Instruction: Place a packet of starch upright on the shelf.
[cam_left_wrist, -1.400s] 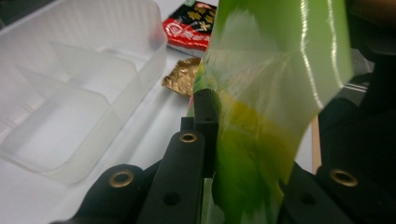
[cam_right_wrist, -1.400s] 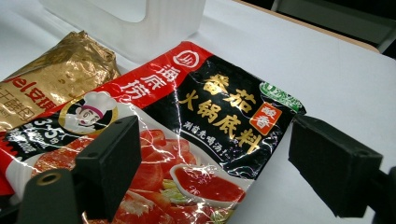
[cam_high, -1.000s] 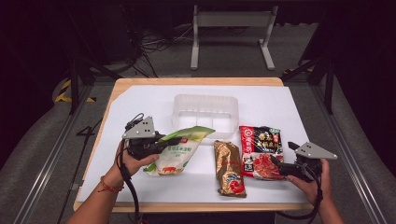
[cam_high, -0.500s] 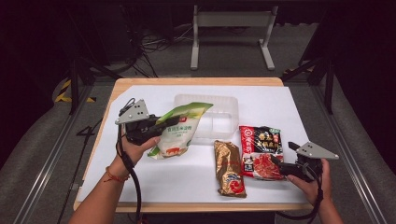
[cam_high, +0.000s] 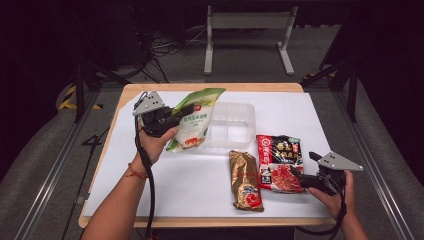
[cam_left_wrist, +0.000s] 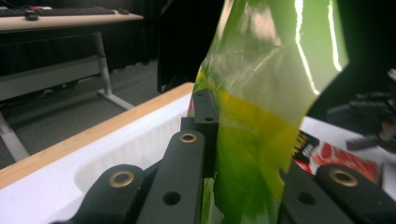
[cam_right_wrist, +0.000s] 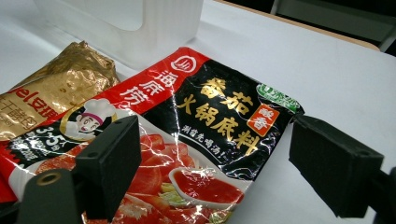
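Pinching the green pouch (cam_high: 194, 122) shut-tight in the left tongs (cam_high: 172, 114) — lifted beside the tray (cam_high: 232, 125), right tongs (cam_high: 300, 176) agape — empty.

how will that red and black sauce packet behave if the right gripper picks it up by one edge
The red and black packet is a flat, glossy, creased film pouch, so it will probably sag and fold rather than stay stiff. Its shiny surface may slip between the pads of the right gripper, whose jaws stand open around its near end. Lying flat on the table, it seems unlikely to roll.
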